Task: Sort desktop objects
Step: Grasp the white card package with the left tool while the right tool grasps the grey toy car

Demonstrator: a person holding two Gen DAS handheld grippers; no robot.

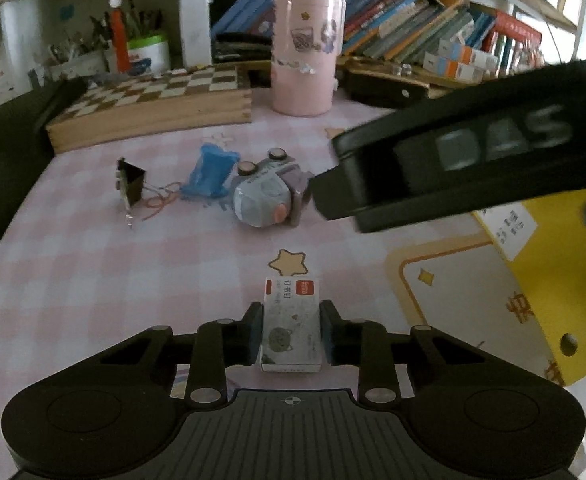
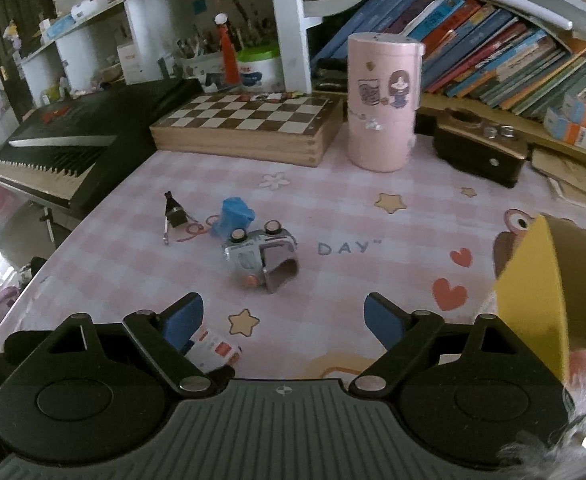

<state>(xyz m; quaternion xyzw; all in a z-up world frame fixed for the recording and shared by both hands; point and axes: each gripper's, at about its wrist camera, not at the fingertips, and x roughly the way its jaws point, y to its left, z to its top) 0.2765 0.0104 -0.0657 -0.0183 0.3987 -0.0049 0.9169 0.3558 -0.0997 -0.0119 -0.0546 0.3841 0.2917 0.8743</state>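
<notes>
In the left wrist view my left gripper [image 1: 292, 334] is shut on a small white staple box [image 1: 291, 320] with a red label, which rests on the pink checked desk mat [image 1: 93, 272]. Both pads touch the box's sides. Further back lie a grey toy car [image 1: 267, 196] on its side, a blue clip [image 1: 211, 174] and a black binder clip [image 1: 131, 182]. My right gripper [image 2: 283, 320] is open above the mat with nothing between its blue pads. The toy car [image 2: 259, 258] is just ahead of it. The staple box [image 2: 217, 350] peeks out from under its left finger [image 2: 185, 320].
A pink cylinder holder [image 2: 383, 104] and a wooden chessboard box [image 2: 249, 120] stand at the back, in front of shelves of books. A black keyboard [image 2: 53, 148] lies on the left, and a yellow box [image 2: 533, 292] stands at the right. The right gripper's black body [image 1: 473, 160] crosses the left wrist view.
</notes>
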